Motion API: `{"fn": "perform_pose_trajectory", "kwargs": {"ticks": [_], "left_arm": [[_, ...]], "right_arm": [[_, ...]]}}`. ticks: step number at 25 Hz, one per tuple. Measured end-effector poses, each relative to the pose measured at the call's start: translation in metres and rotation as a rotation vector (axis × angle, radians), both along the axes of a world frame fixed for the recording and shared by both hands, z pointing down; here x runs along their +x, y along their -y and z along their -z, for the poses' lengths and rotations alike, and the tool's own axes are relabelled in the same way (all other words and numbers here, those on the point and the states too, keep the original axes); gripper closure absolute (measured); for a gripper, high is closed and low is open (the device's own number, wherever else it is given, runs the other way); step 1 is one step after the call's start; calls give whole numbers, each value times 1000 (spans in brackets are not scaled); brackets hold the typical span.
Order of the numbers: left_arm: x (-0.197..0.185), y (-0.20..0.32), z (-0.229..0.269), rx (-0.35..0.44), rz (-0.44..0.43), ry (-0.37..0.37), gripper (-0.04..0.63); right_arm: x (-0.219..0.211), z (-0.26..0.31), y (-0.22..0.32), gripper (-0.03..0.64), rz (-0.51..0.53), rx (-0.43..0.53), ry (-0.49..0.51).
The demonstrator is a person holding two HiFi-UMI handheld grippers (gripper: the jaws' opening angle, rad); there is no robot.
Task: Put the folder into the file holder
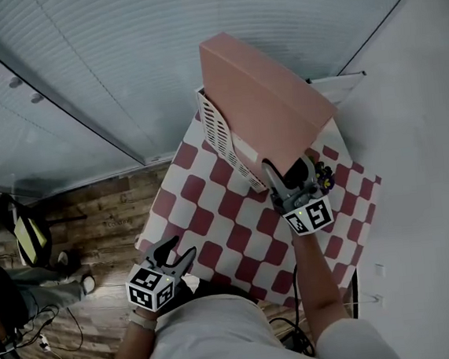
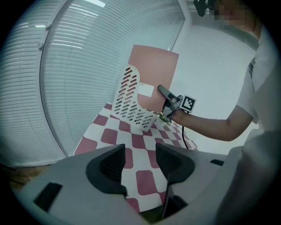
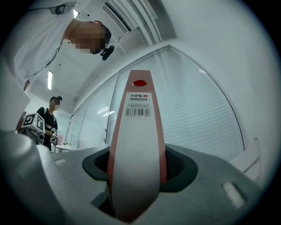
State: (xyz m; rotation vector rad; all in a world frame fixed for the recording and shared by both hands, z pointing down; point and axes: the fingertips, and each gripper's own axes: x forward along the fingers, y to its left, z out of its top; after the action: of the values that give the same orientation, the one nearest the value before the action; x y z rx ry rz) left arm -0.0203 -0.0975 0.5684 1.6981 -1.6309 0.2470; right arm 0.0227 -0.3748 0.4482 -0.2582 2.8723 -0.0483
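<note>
Nearest, the left gripper [image 1: 174, 254] hangs empty, jaws apart, over the red-and-white checked tablecloth [image 1: 229, 229], while beyond it the right gripper [image 1: 283, 175] clamps the spine of the pink cardboard folder [image 1: 265, 108], whose lower end meets the white perforated file holder [image 1: 222, 135], so insertion seems underway and calls next for easing it straight down.

I've got the pink folder [image 1: 268, 103] tilted, white barcoded spine showing. Its lower end seems partly inside the upright white perforated file holder [image 1: 218, 132].

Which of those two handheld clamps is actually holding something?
The right gripper, shut on the pink folder at its spine. The left gripper is open, with nothing between its jaws.
</note>
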Motion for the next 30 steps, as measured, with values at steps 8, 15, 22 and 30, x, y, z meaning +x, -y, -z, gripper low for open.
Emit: {"fn": "perform_pose_trajectory", "kwargs": {"ticks": [8,15,22,30], "left_arm": [[1,-1,-7,-23,13,-8,387],[8,-1,-11,-31,2,-14,387],[9,0,-13,-37,-5,-13,387],[8,-3,-13,-42,-2,-13,387]], "right_arm": [[-5,-7,1,347,-4,-3,36],[-10,-13,-2,333,-8,12,-79],[-13,-16,-3,346,-24,35,-153],[-15,-8,-11,351,-9,51,-28]]}}
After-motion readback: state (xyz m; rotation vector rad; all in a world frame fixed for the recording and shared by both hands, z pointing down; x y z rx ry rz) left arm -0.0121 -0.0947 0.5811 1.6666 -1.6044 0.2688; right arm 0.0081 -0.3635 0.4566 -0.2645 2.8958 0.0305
